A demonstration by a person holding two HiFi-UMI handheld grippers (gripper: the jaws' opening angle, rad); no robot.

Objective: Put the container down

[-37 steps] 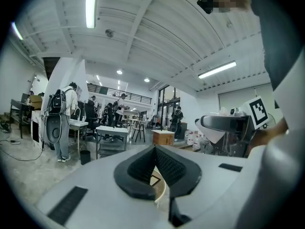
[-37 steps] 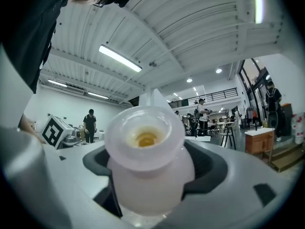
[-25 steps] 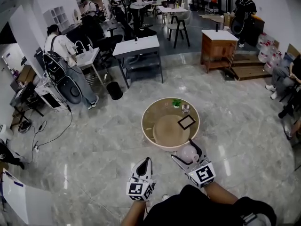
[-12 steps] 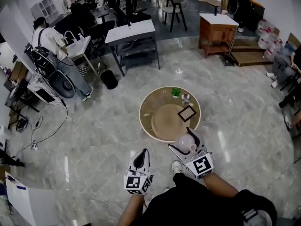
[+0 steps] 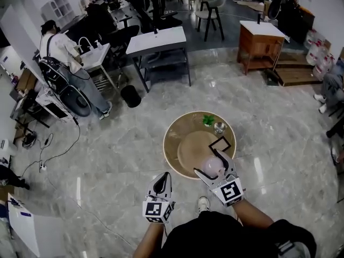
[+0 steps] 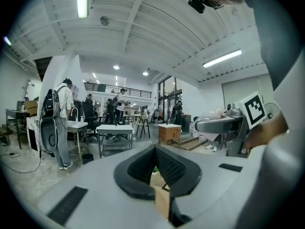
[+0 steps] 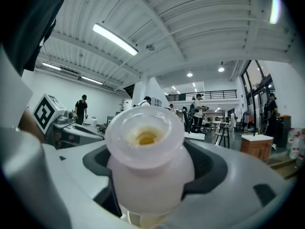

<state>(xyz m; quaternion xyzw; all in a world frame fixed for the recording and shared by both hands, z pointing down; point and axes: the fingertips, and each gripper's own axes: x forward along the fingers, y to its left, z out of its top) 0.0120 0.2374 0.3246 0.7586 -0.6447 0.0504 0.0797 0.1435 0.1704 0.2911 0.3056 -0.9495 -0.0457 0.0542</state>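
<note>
A pale pink, translucent container with a wide open mouth is clamped between the jaws of my right gripper. In the head view it hangs over the near edge of a round wooden table. The right gripper view looks straight at its rim, with something yellowish inside. My left gripper stays lower left of the table, over the floor, jaws together with nothing in them.
On the table are a small green plant, a glass and a black square frame. A white desk and a wooden cabinet stand beyond. A person stands at the left.
My right gripper has carried the container forward, from beside the table's near edge to over it. The left gripper has hardly shifted.
</note>
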